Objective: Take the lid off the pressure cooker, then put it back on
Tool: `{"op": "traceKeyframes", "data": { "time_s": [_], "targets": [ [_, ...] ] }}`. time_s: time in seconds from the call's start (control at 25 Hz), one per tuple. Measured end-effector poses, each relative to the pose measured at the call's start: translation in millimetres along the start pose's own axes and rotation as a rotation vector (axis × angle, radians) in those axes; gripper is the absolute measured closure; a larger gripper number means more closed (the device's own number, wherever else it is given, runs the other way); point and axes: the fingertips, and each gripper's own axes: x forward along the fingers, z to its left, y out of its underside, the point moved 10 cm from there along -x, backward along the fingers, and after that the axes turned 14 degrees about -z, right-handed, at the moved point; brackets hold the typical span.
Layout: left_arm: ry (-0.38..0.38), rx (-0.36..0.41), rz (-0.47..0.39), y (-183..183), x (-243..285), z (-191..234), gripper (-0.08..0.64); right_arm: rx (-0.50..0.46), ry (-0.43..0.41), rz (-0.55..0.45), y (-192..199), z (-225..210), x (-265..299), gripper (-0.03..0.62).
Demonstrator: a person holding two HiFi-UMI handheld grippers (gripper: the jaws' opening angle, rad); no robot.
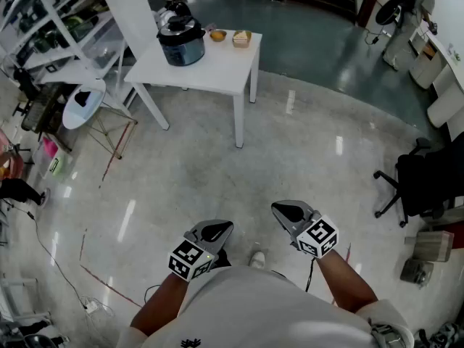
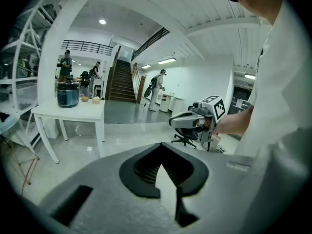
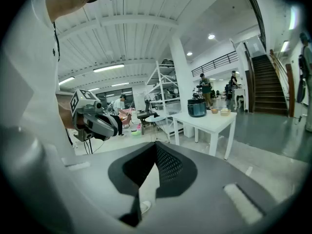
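As I read it, nothing of the task has begun: the pressure cooker (image 1: 180,40) sits on the white table (image 1: 217,67) across the floor, well apart from me, with its lid (image 1: 176,25) seemingly in place. My left gripper (image 1: 215,231) and right gripper (image 1: 287,212) hang near my body, both with jaws closed together on nothing; the approach, lifting off and refitting are all left to do
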Motion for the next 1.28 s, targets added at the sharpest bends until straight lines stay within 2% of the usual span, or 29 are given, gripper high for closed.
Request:
{"op": "traceKeyframes", "data": {
  "time_s": [0.24,0.52,0.64,0.72,0.92,1.08,1.28],
  "targets": [
    [-0.037,0.007,-0.042,-11.0,-26.0,44.1,0.552,-0.048,-0.027,-0.02,-18.9,-0.3,56.1,0.583],
    [0.006,0.022,-0.069,-34.1,-42.2,106.4,0.552,-0.017,-0.076,-0.03,-38.5,-2.8,126.5,0.58],
    [0.018,0.031,-0.071,-45.3,-57.6,139.6,0.552,-0.022,-0.083,-0.039,-48.4,-2.3,165.3,0.476],
    [0.018,0.033,-0.074,-50.9,-69.7,162.9,0.552,-0.037,-0.073,-0.058,-57.2,-4.5,192.2,0.466],
    [0.008,0.041,-0.063,-57.0,-97.4,219.3,0.552,-0.029,-0.018,-0.098,-71.2,-18.7,255.6,0.332],
    [-0.012,0.027,-0.093,-57.8,-96.1,240.2,0.552,-0.04,-0.019,-0.086,-79.9,-37.8,277.3,0.307],
    [-0.047,0.006,-0.105,-63.6,-86.0,269.2,0.552,-0.056,-0.039,-0.085,-92.9,-76.1,312.3,0.307]
  ]
}}
